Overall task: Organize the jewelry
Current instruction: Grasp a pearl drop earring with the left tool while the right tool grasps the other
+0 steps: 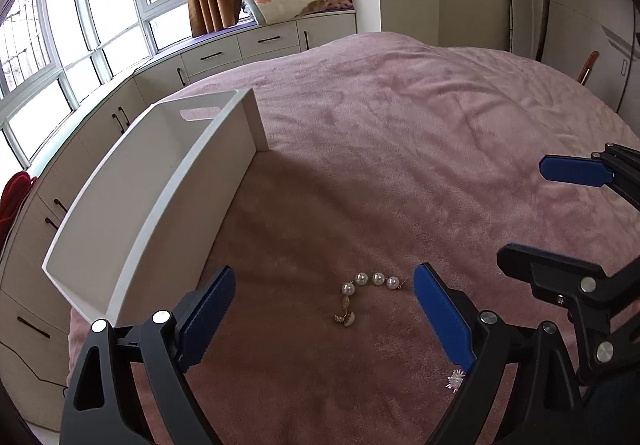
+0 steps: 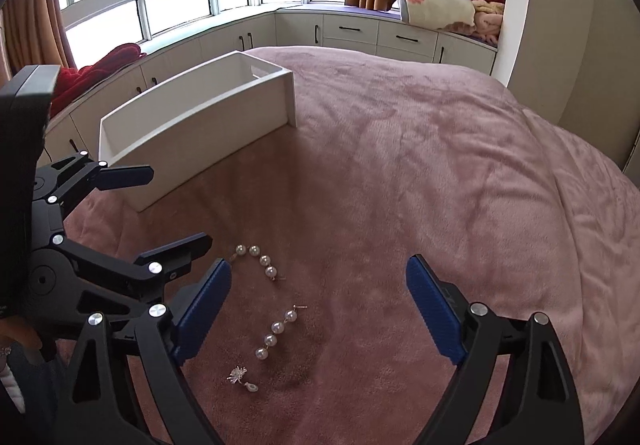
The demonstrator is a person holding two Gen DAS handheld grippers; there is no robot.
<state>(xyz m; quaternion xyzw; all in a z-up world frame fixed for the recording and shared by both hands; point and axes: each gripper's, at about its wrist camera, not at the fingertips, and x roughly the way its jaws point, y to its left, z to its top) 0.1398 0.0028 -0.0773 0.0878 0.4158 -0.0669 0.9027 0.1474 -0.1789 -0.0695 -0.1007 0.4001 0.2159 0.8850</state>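
A pearl drop earring [image 1: 368, 291] lies on the pink bedspread [image 1: 400, 125], between and just beyond the blue pads of my left gripper [image 1: 324, 309], which is open above it and touches nothing. In the right wrist view that same earring [image 2: 258, 259] lies beside a second pearl earring [image 2: 278, 333]. The second one sits between the wide-apart pads of my right gripper [image 2: 320, 313], which is open and holds nothing. A small silver sparkly earring [image 2: 240, 377] lies nearer the camera. An open white box [image 1: 160, 185] stands on the bed to the left.
The two grippers hang side by side, right gripper [image 1: 524, 209] close on the left one's right, left gripper [image 2: 180, 205] near the white box [image 2: 192, 125]. White drawer cabinets [image 2: 352, 29] under the windows curve round the bed. Folded blankets [image 2: 440, 11] lie on the window seat.
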